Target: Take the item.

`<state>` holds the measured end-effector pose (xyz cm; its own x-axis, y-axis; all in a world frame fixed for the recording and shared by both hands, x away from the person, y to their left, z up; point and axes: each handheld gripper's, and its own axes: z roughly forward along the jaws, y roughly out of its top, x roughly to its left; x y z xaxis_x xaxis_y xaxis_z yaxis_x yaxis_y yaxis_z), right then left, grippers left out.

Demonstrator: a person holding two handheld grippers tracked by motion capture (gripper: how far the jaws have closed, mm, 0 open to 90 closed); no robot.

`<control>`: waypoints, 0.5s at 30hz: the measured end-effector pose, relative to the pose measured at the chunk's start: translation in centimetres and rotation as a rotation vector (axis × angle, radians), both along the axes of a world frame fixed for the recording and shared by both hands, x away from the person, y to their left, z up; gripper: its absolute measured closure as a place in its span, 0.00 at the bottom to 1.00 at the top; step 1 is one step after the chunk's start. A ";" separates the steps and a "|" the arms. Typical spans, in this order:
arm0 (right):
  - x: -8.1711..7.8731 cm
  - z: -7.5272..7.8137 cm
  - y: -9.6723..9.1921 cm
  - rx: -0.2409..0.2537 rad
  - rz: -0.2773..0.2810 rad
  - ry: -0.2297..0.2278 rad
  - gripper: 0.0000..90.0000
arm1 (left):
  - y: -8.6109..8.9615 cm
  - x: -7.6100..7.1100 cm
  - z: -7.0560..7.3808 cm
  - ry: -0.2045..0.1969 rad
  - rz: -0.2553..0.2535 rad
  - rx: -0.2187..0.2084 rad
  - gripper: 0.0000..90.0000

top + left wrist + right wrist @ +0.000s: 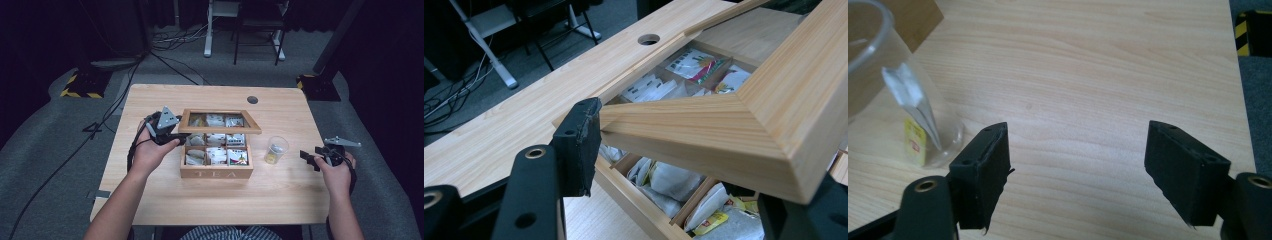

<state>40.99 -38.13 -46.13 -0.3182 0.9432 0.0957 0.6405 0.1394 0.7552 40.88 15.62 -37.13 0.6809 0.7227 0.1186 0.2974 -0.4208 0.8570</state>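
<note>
A wooden tea box (216, 172) marked TEA stands mid-table, its compartments full of tea bags (674, 180). Its glass-paned lid (220, 129) is raised and tilted. My left gripper (175, 134) is at the box's left side, shut on the lid's wooden frame (734, 125), with one pad (581, 145) against the frame's corner. To the right of the box stands a clear plastic cup (276, 148) with a yellow-tagged tea bag (915, 140) inside. My right gripper (1078, 170) hovers open and empty over bare table, right of the cup (878, 90).
The table's right edge (320, 150) lies just beside my right gripper (307, 157). A round cable hole (252, 99) sits at the table's back. Beyond the table are grey carpet, cables and furniture legs.
</note>
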 end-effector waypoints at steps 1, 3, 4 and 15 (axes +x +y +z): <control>0.0 -0.2 -0.1 0.000 0.000 0.006 0.30 | 0.0 0.0 0.0 0.000 0.000 0.003 0.48; 0.1 -0.6 -0.1 0.003 -0.002 0.017 0.31 | 0.0 0.0 0.0 0.001 -0.001 0.006 0.48; 0.1 -0.8 -0.2 0.001 0.000 0.019 0.31 | 0.0 0.0 0.0 0.000 -0.001 0.008 0.48; 0.1 -1.6 -0.5 -0.004 -0.006 0.038 0.32 | 0.0 0.0 0.0 0.003 -0.002 0.008 0.47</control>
<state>41.07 -38.68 -47.77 -0.3086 0.9455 0.1042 0.6697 0.1382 0.7296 40.86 15.62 -37.14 0.6829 0.7201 0.1227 0.2986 -0.4285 0.8528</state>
